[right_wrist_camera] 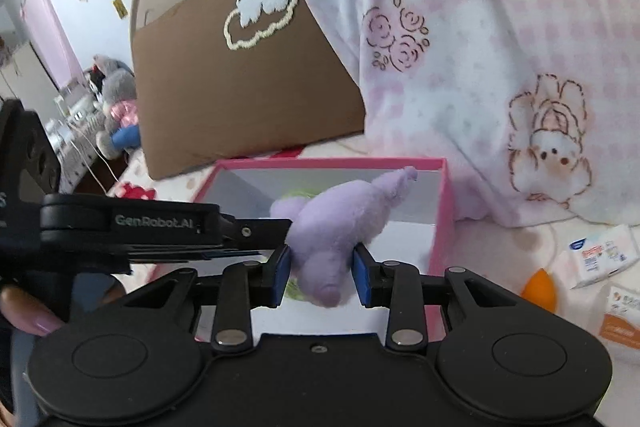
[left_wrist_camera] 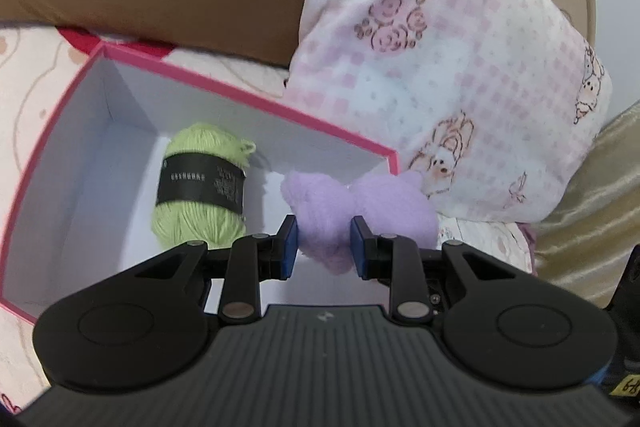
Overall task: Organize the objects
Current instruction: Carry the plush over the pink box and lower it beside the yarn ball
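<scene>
Both grippers clamp the same lilac plush toy [left_wrist_camera: 360, 211] above an open pink-rimmed gift box [left_wrist_camera: 256, 95] with white inner walls. In the left wrist view the left gripper [left_wrist_camera: 324, 247] has its blue pads pressed into the toy's lower lobe, the fluffy body bulging out toward 12 and 2 o'clock of the pads and overlapping the box's near right corner. In the right wrist view the right gripper [right_wrist_camera: 322, 277] pinches another part of the toy [right_wrist_camera: 340, 223], its pads dented into the fur on both sides; a thin plush limb sticks out toward 1 o'clock over the box [right_wrist_camera: 440, 211]. The left gripper [right_wrist_camera: 290, 225] enters that view from 9 o'clock, its fingers meeting the toy from the side. On the box floor lies a skein of pale green yarn [left_wrist_camera: 200, 195] with a black paper band, at 10 o'clock of the left gripper and apart from the toy. Behind the box stand a brown cushion [right_wrist_camera: 248, 95] with a cloud embroidery and a pink checked pillow [left_wrist_camera: 460, 75] printed with roses and rabbits. At 3 o'clock in the right wrist view lie a tissue pack [right_wrist_camera: 596, 255] and an orange object [right_wrist_camera: 540, 291]
</scene>
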A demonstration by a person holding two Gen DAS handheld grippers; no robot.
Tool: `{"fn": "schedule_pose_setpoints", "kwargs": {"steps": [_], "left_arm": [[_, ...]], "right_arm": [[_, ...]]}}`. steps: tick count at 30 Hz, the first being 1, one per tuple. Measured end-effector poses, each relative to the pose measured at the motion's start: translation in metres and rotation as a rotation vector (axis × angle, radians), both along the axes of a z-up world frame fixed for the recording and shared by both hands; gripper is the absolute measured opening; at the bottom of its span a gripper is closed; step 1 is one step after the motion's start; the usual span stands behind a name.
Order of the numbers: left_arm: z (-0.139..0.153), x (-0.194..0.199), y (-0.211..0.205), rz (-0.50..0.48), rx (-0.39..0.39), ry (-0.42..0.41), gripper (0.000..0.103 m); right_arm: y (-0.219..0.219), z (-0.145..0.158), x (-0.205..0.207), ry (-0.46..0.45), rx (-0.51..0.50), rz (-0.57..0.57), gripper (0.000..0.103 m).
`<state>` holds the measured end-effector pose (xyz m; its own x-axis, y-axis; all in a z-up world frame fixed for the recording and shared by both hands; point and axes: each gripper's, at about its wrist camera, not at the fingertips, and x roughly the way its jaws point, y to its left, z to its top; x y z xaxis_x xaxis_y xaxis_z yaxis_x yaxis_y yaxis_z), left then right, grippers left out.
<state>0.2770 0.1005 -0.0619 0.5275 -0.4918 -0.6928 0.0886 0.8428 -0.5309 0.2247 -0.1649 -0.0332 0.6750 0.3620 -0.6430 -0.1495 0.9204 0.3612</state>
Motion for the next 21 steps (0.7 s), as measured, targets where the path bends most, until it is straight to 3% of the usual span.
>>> {"fn": "schedule_pose_setpoints", "kwargs": {"steps": [11, 21], "left_arm": [[-0.038, 0.029, 0.012, 0.030, -0.029, 0.039, 0.026], [-0.048, 0.038, -0.005, 0.046, 0.052, 0.050, 0.025]], "right_arm": [[0.023, -0.029, 0.024, 0.005, -0.123, 0.030, 0.036], [0.038, -0.044, 0.040, 0.010, -0.321, 0.085, 0.036]]}}
